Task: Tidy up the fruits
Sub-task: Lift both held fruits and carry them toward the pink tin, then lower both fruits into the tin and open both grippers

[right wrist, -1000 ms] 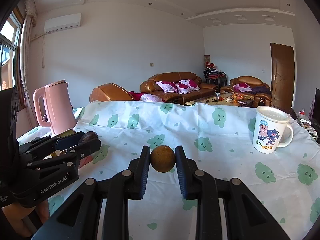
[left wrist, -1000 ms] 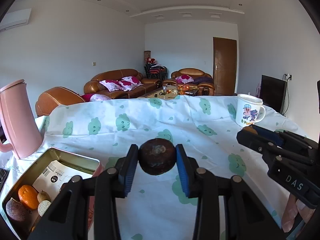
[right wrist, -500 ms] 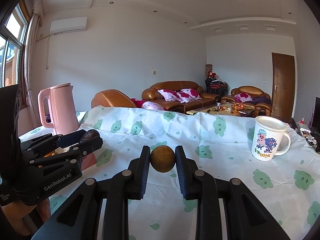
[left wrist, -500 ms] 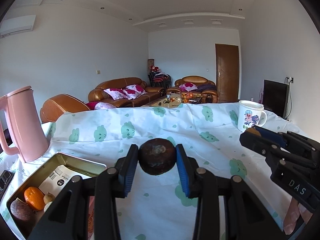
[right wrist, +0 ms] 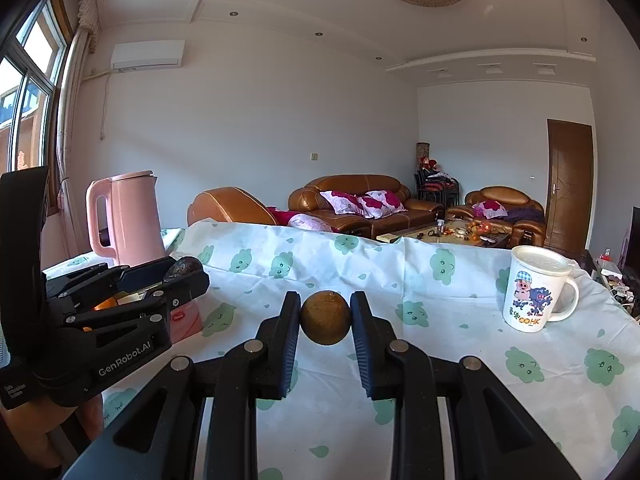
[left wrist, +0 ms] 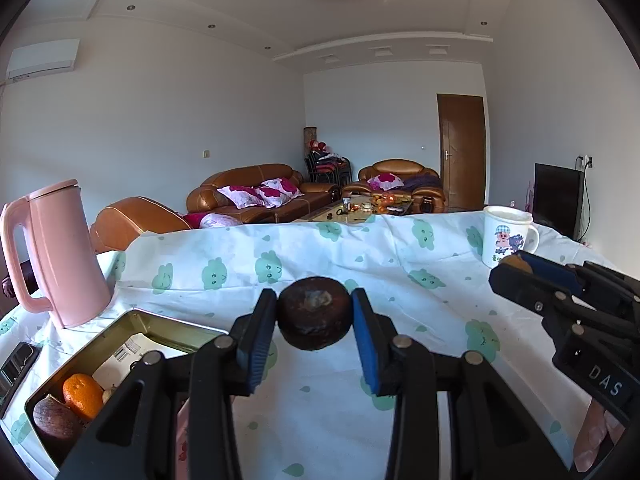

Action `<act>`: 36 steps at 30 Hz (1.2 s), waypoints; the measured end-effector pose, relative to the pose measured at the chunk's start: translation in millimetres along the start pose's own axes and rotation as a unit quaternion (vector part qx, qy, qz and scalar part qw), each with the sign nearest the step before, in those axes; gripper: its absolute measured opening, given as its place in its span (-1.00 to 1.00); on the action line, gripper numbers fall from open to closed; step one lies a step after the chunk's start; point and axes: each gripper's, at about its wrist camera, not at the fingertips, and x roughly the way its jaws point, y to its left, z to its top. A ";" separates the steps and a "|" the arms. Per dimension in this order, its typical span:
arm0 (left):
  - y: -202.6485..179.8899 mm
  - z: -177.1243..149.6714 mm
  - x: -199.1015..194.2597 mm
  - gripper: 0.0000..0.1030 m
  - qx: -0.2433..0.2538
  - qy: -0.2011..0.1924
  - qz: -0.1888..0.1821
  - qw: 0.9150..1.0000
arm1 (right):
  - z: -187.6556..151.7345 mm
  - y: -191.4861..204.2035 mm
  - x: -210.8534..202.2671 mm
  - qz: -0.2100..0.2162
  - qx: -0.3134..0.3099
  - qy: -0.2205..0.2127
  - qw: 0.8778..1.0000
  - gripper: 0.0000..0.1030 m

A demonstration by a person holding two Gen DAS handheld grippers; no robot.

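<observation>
Fruit fills both tongs: our left tongs [left wrist: 314,314] clamp a dark fruit [left wrist: 315,312], our right tongs [right wrist: 325,322] a brown fruit [right wrist: 325,323], carried above the bench [right wrist: 460,364] toward, we judge, the tin tray [left wrist: 120,332] at lower left.

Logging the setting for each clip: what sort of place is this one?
Most likely a home living room, with work done at a table under a cloud-print cloth. Leather sofas with cushions and a coffee table stand behind it, a TV stands by the wall, and a kettle is on the table.
</observation>
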 end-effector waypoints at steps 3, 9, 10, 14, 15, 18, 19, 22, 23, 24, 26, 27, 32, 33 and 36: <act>1.1 -0.4 0.3 -0.23 -0.001 0.004 -0.003 1.000 | -0.2 1.8 1.2 -0.002 -0.003 0.006 1.000 -0.47; 5.6 -1.7 -0.6 -0.23 -0.005 0.014 -0.009 1.000 | 0.0 3.0 5.7 -0.003 0.007 0.021 1.000 -0.47; 6.8 -2.5 -1.4 -0.23 -0.006 0.016 -0.011 1.000 | -0.1 3.7 7.0 -0.001 0.010 0.024 1.000 -0.47; 12.9 -4.9 -6.1 -0.23 -0.008 0.022 -0.017 1.000 | -0.3 14.9 12.8 0.008 0.011 0.035 0.999 -0.47; 15.0 -5.3 -7.8 -0.23 -0.008 0.023 -0.018 1.000 | 0.0 18.4 14.4 0.012 0.010 0.038 0.999 -0.47; 23.7 -6.3 -13.0 -0.23 -0.011 0.027 -0.017 0.999 | 2.1 30.3 20.2 0.026 0.010 0.045 0.999 -0.47; 27.7 -6.1 -14.1 -0.23 -0.013 0.031 -0.017 0.999 | 3.2 34.4 21.8 0.032 0.011 0.047 0.998 -0.47; 42.9 -5.3 -19.0 -0.23 -0.023 0.036 -0.013 0.999 | 9.0 47.8 25.4 0.048 0.010 0.047 0.998 -0.47; 48.3 -5.2 -20.9 -0.23 -0.026 0.038 -0.012 0.999 | 11.0 52.4 26.5 0.054 0.009 0.047 0.997 -0.47; 53.6 -5.0 -23.0 -0.23 -0.029 0.041 -0.010 0.999 | 12.8 56.9 28.1 0.060 0.008 0.047 0.997 -0.47; 63.7 -5.2 -27.3 -0.23 -0.032 0.044 -0.005 0.999 | 16.5 65.9 31.1 0.072 0.006 0.048 0.996 -0.47; 68.8 -5.1 -30.0 -0.23 -0.033 0.044 -0.003 0.998 | 18.2 70.2 33.1 0.079 0.006 0.049 0.996 -0.47; 93.6 -4.6 -41.3 -0.23 -0.040 0.046 0.015 0.998 | 25.2 94.0 42.3 0.107 -0.001 0.050 0.993 -0.47; 98.6 -4.3 -43.1 -0.23 -0.042 0.047 0.018 0.998 | 26.7 99.0 44.1 0.111 -0.003 0.050 0.993 -0.47; 114.7 -4.0 -47.8 -0.23 -0.046 0.049 0.032 0.997 | 32.9 113.6 48.6 0.125 -0.009 0.047 0.991 -0.47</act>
